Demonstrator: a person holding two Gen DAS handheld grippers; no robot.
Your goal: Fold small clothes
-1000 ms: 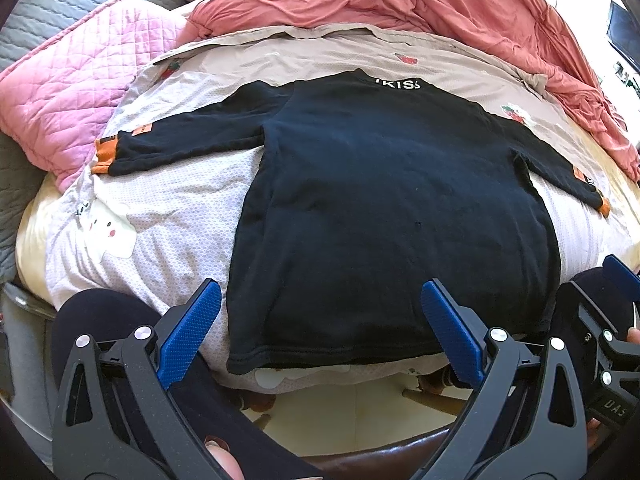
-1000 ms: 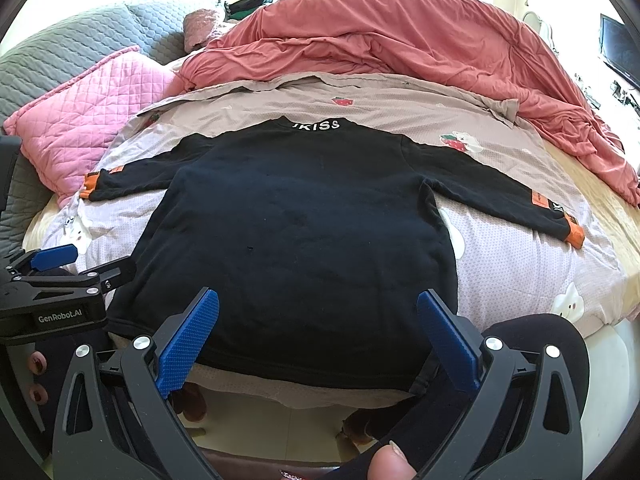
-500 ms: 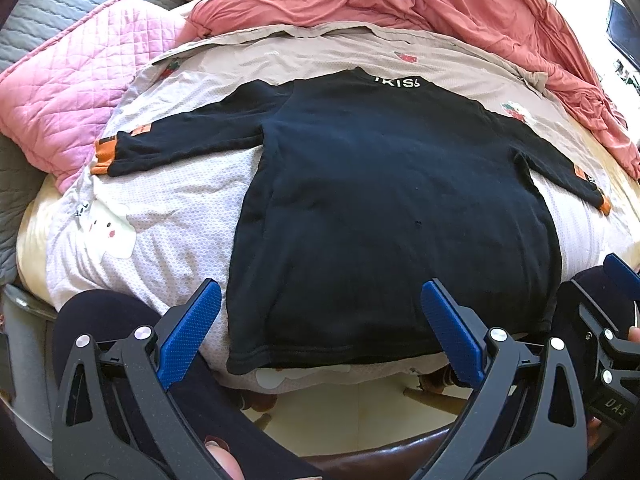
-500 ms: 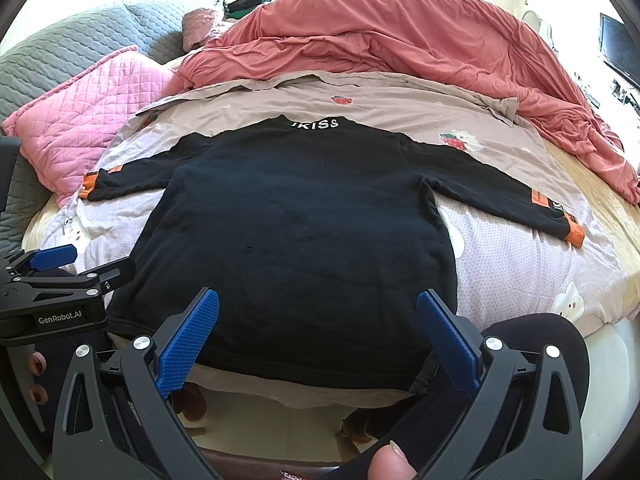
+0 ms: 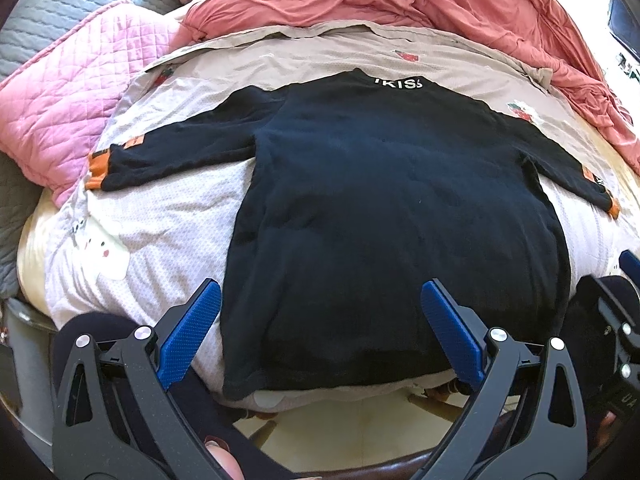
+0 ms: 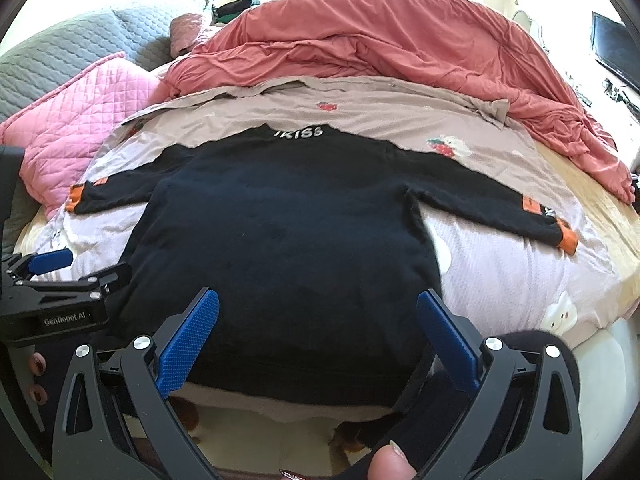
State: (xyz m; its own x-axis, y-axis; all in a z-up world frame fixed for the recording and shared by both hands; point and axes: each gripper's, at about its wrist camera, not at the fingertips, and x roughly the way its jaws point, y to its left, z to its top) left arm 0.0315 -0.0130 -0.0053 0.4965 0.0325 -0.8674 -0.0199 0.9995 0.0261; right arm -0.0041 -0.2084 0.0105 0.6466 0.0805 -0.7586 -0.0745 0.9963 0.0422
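Observation:
A small black long-sleeved top (image 5: 384,208) lies flat on the bed, both sleeves spread out, orange cuffs at the ends, white lettering at the collar. It also shows in the right wrist view (image 6: 288,232). My left gripper (image 5: 320,312) is open and empty, hovering over the hem near the bed's front edge. My right gripper (image 6: 318,320) is open and empty, also over the hem. The left gripper shows at the left edge of the right wrist view (image 6: 52,276).
The top lies on a pale printed sheet (image 5: 160,216). A pink quilted pillow (image 5: 68,96) lies at the left and a bunched red duvet (image 6: 400,48) across the back. A grey quilt (image 6: 60,60) lies far left. My knees are below the bed edge.
Both views have shifted only slightly. The top has not moved and both grippers stay open.

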